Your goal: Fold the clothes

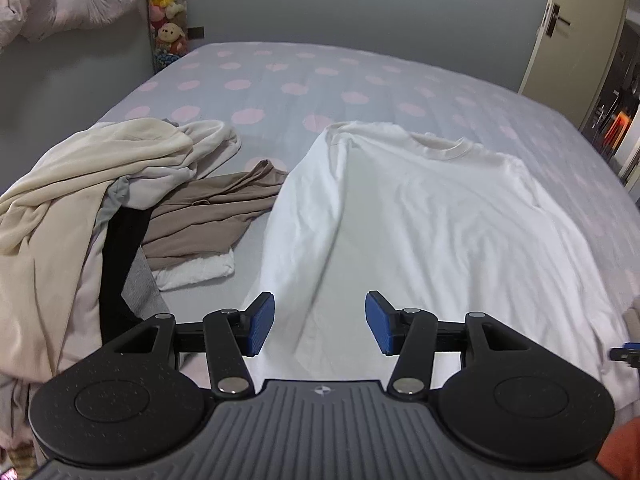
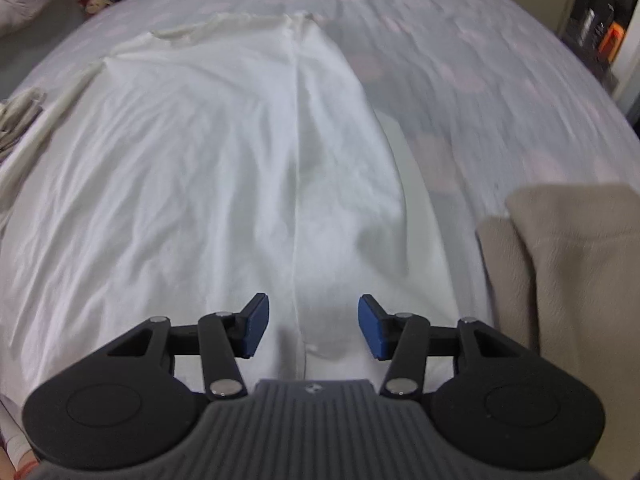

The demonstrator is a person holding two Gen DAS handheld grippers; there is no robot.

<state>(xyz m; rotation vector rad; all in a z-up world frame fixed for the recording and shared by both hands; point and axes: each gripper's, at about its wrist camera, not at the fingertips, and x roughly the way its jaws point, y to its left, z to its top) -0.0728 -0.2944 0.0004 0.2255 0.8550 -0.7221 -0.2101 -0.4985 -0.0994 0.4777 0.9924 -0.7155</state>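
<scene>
A: How is the white shirt (image 1: 400, 216) placed against the tools?

B: It is spread on the bed (image 1: 280, 80), its long axis running straight away from both tools, with the collar at the far end and the hem nearest. On the left, the left tool (image 1: 320, 324) is held over the shirt's near left edge, where a side panel appears already turned inward. The jaws are seen parted, with nothing between them.

A: And further right?

B: The right tool (image 2: 313, 328) is held over the near right part, just above a lengthwise crease; it too is released and empty. Each edge is judged nearer to the tool on its own side.

A: What of the surroundings?

B: A heap of unfolded clothes (image 1: 80, 200) lies left of the shirt, a beige garment (image 2: 568, 272) right of it. The sheet is dotted; a door (image 1: 576, 24) is seen at far right.
</scene>
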